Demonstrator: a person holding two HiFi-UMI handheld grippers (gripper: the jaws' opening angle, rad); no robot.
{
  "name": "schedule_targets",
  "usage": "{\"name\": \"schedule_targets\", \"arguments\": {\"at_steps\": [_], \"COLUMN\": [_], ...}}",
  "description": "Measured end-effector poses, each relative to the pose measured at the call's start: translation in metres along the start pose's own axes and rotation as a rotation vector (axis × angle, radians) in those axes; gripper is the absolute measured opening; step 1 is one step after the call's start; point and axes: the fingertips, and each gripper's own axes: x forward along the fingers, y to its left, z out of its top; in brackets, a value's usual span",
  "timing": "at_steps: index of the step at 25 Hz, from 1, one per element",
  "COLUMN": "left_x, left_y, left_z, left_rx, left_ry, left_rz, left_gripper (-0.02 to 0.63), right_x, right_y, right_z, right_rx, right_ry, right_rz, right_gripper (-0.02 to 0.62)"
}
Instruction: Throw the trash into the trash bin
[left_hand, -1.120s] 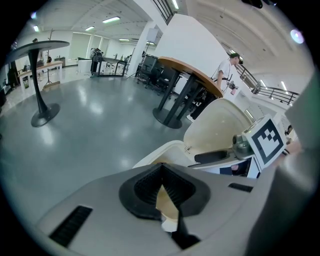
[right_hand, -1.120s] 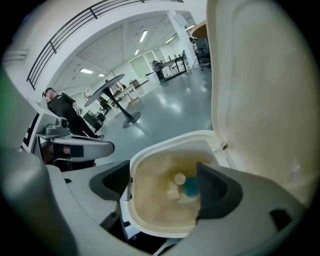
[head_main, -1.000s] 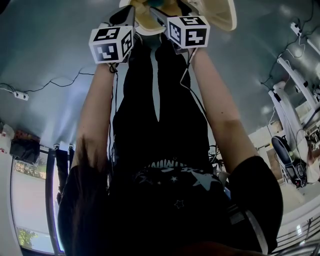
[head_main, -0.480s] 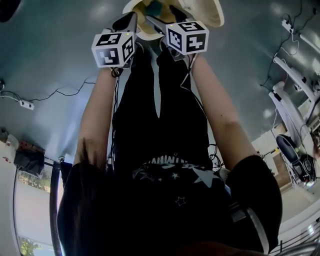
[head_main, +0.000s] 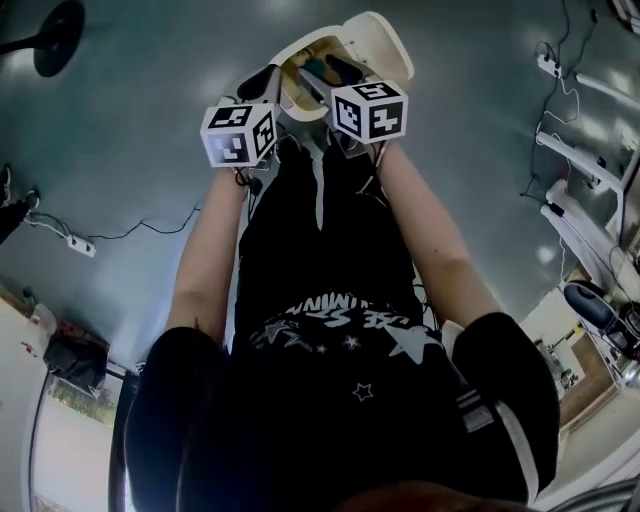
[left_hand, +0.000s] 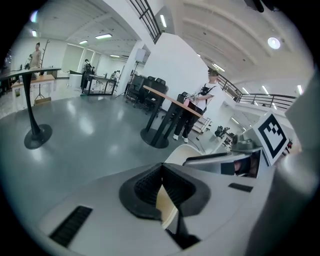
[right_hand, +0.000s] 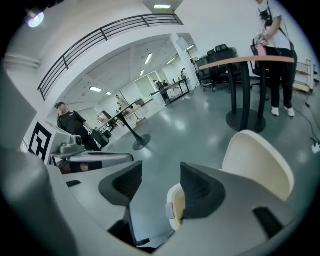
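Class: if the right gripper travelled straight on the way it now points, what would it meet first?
The right gripper would probably meet the grey floor, just left of the trash bin; depth is unclear. Its jaws have just been closing, nothing between them.

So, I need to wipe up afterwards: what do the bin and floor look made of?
Bin: probably plastic, cream, smooth, matt; rounded moulded lid, soft even sheen. Floor: perhaps sealed concrete or epoxy, grey, glossy; seamless, with bright reflections.
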Motion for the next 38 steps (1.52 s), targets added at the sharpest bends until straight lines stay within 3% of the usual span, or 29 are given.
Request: {"name": "schedule_targets", "arguments": {"at_steps": [10,18,24,31,38], "left_x": [-0.069,-0.099,-0.134,-0.17,-0.21], "left_y": [-0.034,-0.071,-0.107,-0.166,-0.206], "left_z": [0.058,0.079,0.079,0.083,0.061], "left_rx": [0.015,0.058,0.02,0.066,0.096], "left_ry": [-0.099,-0.163,-0.236,-0.334,-0.381], "left_rz": [-0.051,-0.033,0.014,0.033,0.058], "left_gripper": [0.011,0.011,0.011,0.011,0.011], "right_x": [-0.057,-0.117,-0.173,-0.224,-0.279], "right_y": [0.05,0.05,0.064,0.081,0.107], "right_z": [0.072,0.1,0.086,0.056,0.032], "right_rx": [0.032,0.061,0.043,-0.027,-0.102], "right_ry": [-0.141,-0.218,-0.241,-0.243,-0.287], "right_rz": [-0.048,-0.053,0.032,0.148,0.214], "right_gripper": [0.166,0.03,0.006,0.006,0.006]}}
